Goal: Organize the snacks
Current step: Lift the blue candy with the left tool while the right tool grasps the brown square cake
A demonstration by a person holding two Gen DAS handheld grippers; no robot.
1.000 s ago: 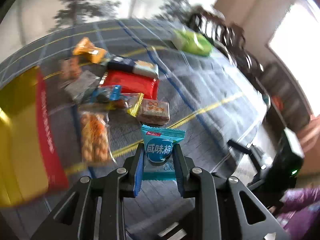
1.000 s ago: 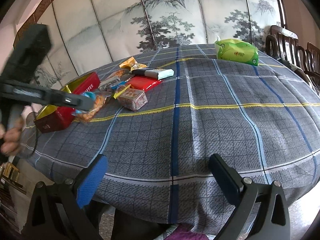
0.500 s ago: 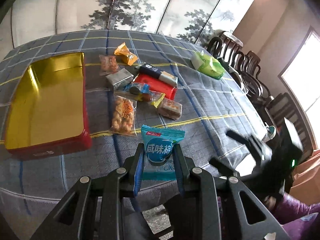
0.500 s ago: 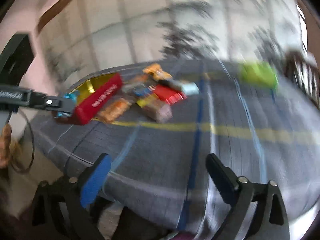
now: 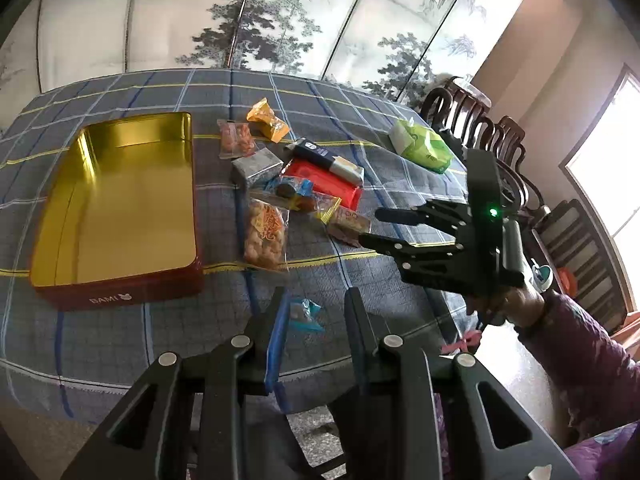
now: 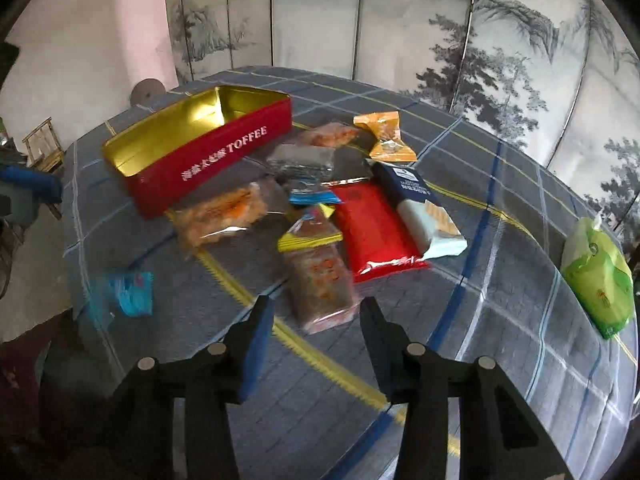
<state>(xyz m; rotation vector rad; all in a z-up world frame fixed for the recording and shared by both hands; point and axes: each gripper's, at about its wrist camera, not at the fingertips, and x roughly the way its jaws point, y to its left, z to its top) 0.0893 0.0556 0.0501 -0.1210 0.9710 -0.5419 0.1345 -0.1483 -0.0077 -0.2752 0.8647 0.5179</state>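
Observation:
A red tin with a gold inside [image 5: 120,196] stands open on the table's left; it also shows in the right wrist view [image 6: 208,152]. A heap of snack packets [image 5: 288,184] lies beside it. A small blue packet [image 5: 304,314] lies on the cloth near the front edge, in front of my open, empty left gripper [image 5: 314,312]; it also shows in the right wrist view [image 6: 134,294]. My right gripper [image 6: 314,320] is open over a clear packet of orange snacks [image 6: 320,280]. It shows from outside in the left wrist view [image 5: 384,226].
A green tissue pack [image 5: 424,148] lies at the table's far right. Wooden chairs [image 5: 480,120] stand behind it. A painted folding screen [image 6: 400,20] backs the table. The plaid tablecloth [image 5: 120,332] hangs over the near edge.
My left gripper has opened and let go of the blue packet, which now lies on the cloth. My right gripper has swung in over the snack heap.

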